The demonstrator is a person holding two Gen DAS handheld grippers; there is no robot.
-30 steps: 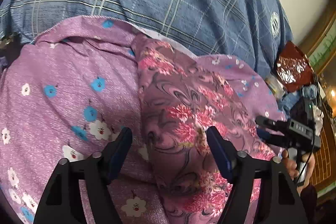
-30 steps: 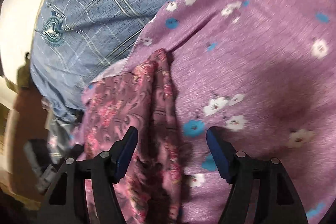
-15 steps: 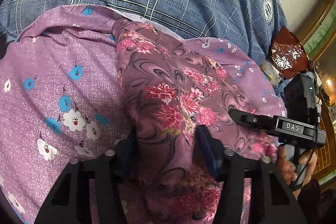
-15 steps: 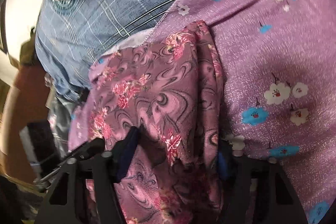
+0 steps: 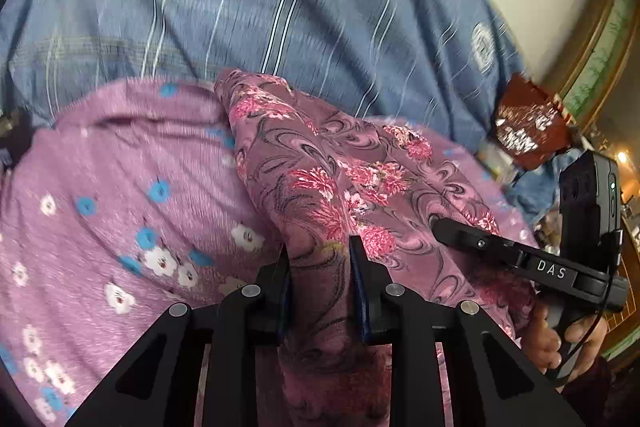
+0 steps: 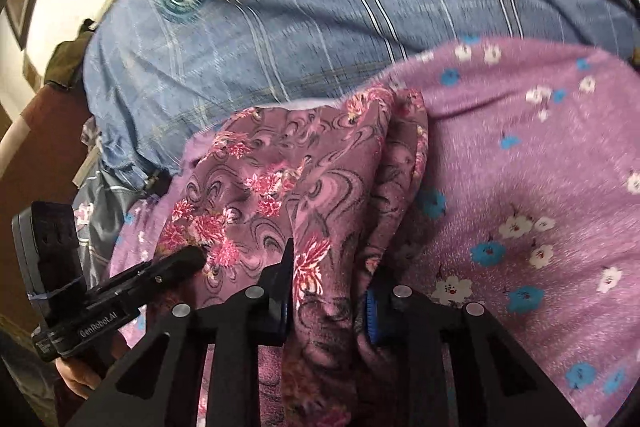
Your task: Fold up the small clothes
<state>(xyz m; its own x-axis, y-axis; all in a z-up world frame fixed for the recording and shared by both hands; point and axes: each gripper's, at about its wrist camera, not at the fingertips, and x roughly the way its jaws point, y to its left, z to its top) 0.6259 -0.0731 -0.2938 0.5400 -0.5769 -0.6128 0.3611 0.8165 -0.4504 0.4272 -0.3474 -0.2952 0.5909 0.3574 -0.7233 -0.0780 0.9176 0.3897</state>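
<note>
Both tools are clamped onto the same piece right now: the left tool (image 5: 318, 267) has a bunched strip of the dark pink flowery garment (image 5: 340, 183) pinched tight between its jaws, and the right tool (image 6: 328, 279) is doing the same a bit further along the edge. The garment is draped over a lilac blanket with blue and white flowers (image 5: 120, 195), which sits on a blue checked bedspread (image 5: 280, 7). Looks like a bed, not a desk.

My guess is this is the start of a fold, grab made, cloth just coming up off the blanket. Everything's a bit motion-blurred, so hard to say how high it is.

Next bit probably needs both tools to move together, keep the edge taut between them, and carry it over to lie on the far side without dragging the blanket along.
</note>
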